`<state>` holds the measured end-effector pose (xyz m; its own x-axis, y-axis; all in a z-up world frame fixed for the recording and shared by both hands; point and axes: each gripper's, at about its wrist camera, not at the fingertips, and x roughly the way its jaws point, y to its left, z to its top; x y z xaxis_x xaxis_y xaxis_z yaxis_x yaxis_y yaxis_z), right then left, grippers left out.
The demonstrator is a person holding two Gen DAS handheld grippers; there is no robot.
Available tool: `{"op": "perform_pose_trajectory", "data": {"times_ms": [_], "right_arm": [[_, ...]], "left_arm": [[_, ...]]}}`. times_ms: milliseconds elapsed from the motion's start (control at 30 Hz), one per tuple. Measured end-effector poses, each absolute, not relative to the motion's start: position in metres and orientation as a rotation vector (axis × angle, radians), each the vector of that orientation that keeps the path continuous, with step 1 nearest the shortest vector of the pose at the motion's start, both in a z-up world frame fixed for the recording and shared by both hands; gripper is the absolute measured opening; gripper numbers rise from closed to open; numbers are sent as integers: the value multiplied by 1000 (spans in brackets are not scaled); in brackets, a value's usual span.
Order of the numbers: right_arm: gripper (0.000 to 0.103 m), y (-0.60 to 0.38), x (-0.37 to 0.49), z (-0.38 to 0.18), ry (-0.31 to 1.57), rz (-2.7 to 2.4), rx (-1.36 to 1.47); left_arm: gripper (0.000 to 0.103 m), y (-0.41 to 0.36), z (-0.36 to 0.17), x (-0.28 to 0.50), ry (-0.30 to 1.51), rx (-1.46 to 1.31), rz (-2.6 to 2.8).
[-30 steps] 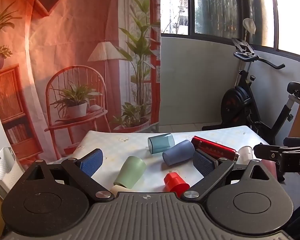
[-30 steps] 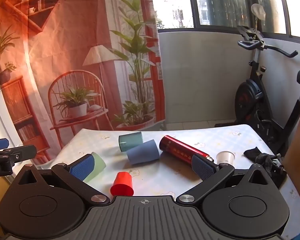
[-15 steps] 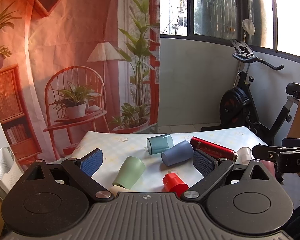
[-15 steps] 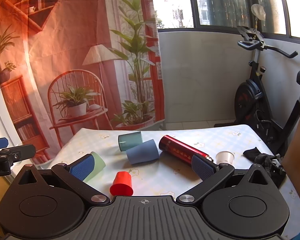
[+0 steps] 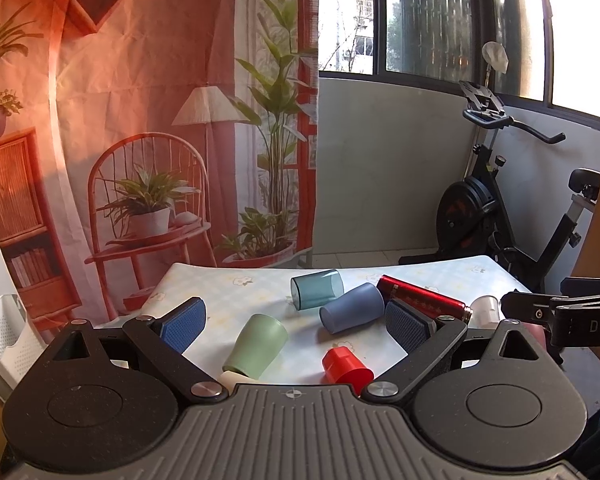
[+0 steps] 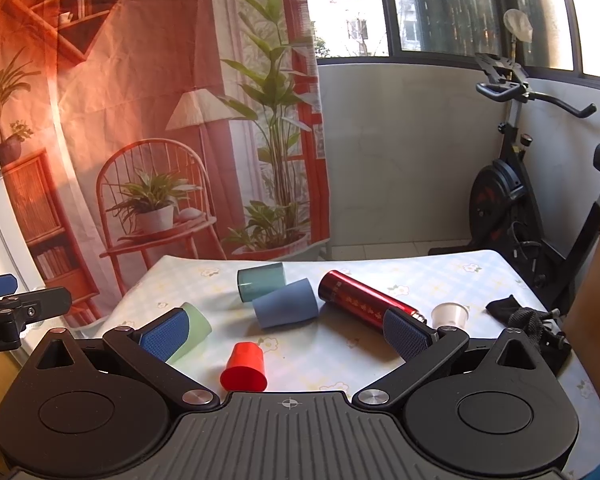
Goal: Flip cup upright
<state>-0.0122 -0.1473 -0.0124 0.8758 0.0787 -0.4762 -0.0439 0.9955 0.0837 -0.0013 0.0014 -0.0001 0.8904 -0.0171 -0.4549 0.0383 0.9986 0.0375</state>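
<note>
The red cup stands upside down, wide mouth on the tablecloth, at lower centre of the right wrist view, just ahead of the right gripper, whose jaws are spread wide with nothing between them. In the left wrist view the same red cup sits low, right of centre, partly behind the left gripper, also wide open and holding nothing.

To its left a green cup lies on its side, partly hidden by the blue pad of the right gripper's left finger; in the left view the green cup lies tilted at lower centre. Above the red cup a blue-grey cup lies on its side, touching a teal translucent cup that also lies on its side behind it. Just right of these a red flask lies diagonally. Near its lower end a small white cup stands upright. A black strap rests at the table's right edge. An exercise bike stands at the right of the frame, a printed curtain at the left.
</note>
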Motion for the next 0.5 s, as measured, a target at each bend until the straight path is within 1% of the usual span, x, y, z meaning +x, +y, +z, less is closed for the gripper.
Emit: {"op": "perform_pose_trajectory", "data": {"times_ms": [500], "right_arm": [[103, -144, -15, -9, 500, 62, 64]], "left_arm": [[98, 1, 0, -2, 470, 44, -31]]}}
